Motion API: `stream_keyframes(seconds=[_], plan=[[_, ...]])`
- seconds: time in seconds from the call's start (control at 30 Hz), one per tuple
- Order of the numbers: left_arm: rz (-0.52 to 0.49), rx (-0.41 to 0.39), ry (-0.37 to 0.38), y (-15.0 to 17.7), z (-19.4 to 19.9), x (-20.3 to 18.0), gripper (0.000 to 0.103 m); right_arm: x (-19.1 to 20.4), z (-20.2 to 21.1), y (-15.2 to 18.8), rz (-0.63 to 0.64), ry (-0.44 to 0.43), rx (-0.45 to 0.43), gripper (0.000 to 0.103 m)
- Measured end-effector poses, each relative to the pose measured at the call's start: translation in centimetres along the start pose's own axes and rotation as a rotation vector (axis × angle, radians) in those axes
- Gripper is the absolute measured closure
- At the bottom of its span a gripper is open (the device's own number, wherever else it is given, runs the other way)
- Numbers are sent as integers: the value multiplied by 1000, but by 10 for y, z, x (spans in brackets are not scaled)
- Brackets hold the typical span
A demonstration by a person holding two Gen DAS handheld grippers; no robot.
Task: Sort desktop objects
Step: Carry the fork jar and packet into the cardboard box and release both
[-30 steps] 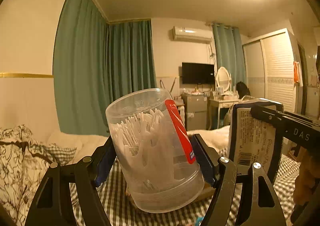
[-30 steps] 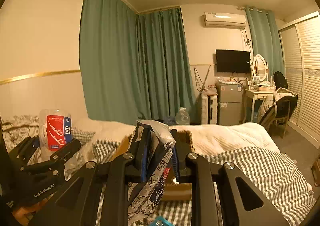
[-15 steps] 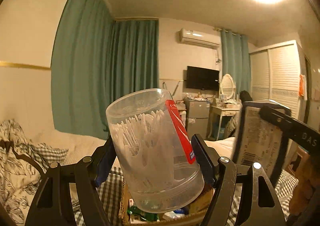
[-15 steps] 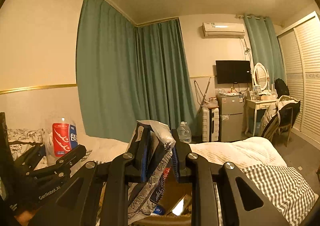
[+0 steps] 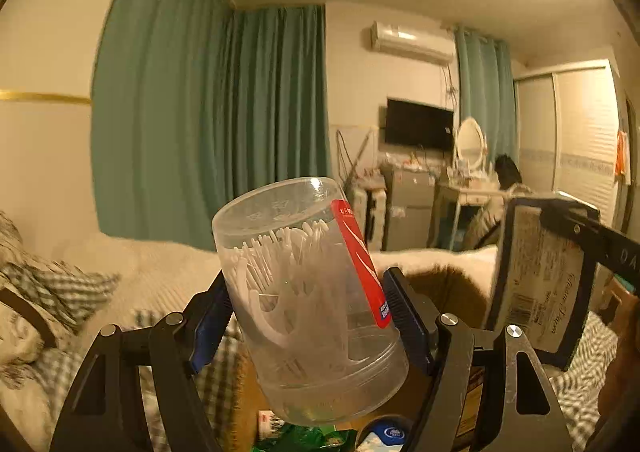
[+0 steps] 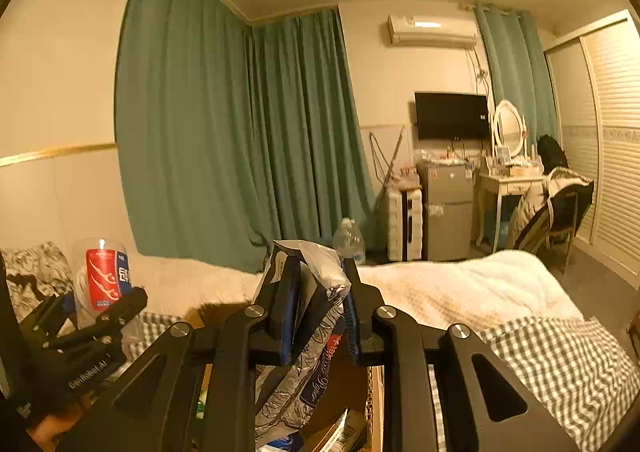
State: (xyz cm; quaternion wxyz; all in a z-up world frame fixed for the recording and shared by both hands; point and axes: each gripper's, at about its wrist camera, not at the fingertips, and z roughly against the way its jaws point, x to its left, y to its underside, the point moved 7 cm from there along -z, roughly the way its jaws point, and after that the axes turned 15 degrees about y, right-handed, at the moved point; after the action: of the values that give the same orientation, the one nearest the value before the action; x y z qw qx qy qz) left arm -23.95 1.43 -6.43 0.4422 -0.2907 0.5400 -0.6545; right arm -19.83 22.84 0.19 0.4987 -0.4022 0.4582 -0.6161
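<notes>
A checked bed (image 6: 560,356) is lying under green curtains (image 6: 224,132), with a cardboard box (image 6: 348,392) below both grippers. The left gripper (image 5: 308,300) is clamping its jaws on one clear, red-labelled floss-pick jar (image 5: 308,292), tilted above the box. The right gripper (image 6: 316,312) is pinching one crumpled patterned packet (image 6: 308,352) over it.

Floss-pick jar (image 5: 308,296) left of tissue pack (image 6: 308,336), both above cardboard box (image 6: 352,392).
</notes>
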Motion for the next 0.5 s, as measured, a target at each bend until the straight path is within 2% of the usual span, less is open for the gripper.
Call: stream_keyframes(seconds=[0.27,0.37,0.5], plan=[[61,182,1,53,-51,14,28,18,-54,58,83,-1,145,83],[49,200,-1,53,-50,11,28,19,-64,75,107,-3,195,83],[9,289,13,62,-63,-2,28,22,-71,92,151,7,265,83]])
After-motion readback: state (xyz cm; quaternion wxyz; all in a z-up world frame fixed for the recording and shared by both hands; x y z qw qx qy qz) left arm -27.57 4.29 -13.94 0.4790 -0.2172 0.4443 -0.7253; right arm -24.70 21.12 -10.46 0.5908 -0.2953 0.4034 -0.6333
